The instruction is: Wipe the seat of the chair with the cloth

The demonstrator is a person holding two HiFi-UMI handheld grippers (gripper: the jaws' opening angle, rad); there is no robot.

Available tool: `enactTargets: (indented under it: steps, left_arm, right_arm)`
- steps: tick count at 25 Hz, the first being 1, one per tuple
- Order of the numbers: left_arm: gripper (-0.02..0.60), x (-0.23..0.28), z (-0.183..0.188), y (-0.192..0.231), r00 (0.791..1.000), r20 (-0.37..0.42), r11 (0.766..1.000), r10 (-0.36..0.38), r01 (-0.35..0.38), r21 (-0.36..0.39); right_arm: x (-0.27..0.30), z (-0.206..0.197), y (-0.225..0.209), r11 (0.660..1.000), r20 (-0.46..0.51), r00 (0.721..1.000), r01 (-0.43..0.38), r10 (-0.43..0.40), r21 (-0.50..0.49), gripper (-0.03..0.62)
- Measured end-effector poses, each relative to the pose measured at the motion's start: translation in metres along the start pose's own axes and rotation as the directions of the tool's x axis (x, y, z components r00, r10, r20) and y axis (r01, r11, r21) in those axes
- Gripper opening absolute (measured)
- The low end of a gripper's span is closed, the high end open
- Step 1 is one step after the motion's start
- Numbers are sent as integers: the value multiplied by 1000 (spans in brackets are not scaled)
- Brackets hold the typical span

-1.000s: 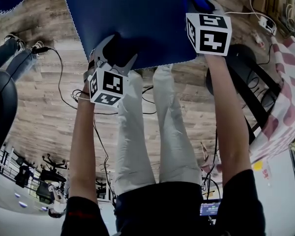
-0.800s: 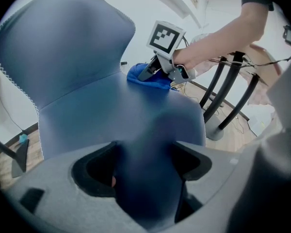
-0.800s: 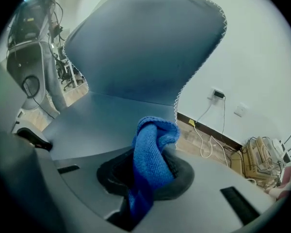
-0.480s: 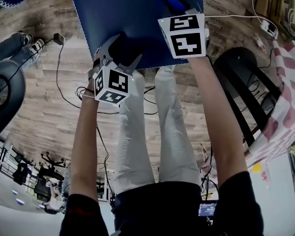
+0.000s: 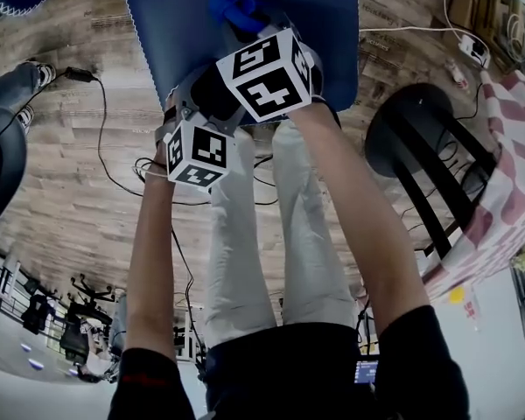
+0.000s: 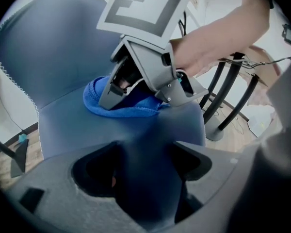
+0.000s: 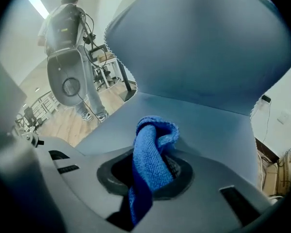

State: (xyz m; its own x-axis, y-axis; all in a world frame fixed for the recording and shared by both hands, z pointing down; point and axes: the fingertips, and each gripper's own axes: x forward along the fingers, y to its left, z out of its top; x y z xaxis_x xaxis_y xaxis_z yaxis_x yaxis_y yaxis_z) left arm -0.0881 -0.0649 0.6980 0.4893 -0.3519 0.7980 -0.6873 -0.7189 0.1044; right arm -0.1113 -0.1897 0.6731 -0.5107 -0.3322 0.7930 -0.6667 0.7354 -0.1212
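Mid-wipe by the look of it: bunched blue microfibre cloth (image 7: 153, 144) clenched tight in right gripper (image 7: 150, 181), pressed onto dark blue moulded chair seat (image 7: 203, 125), toward the back of the seat. Left gripper (image 6: 143, 171) released, jaws spread, parked at front edge of seat, only seat surface showing between them, nothing gripped. Hard to judge share of seat done: no streaks, dust or damp marks visible anywhere. Probably front and side areas left to cover, as a guess. Cloth: looped terry-like nap, stitched hem, soft, twisted into a rope with tail running back between the jaws. Seat: smooth, matt, plastic-looking shell, gently dished, curving up into backrest (image 7: 199, 42) in one piece, pale zigzag trim along edge. Underneath, wood-plank floor (image 5: 79, 173) with black cables (image 5: 122, 160).
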Motion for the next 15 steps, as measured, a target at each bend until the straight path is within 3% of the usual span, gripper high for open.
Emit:
enactTargets:
  steps: [6,15]
  left_arm:
    - [353,-1,-1,2,1000,4,1000,-1,1,1]
    - [353,-1,-1,0,1000,-15,1000,-9,8,-8]
  right_arm:
    - [4,1,6,999,4,999,-35,35,-9,54]
    - [-4,-6,5,997,-28,999,-25,23,-69,55]
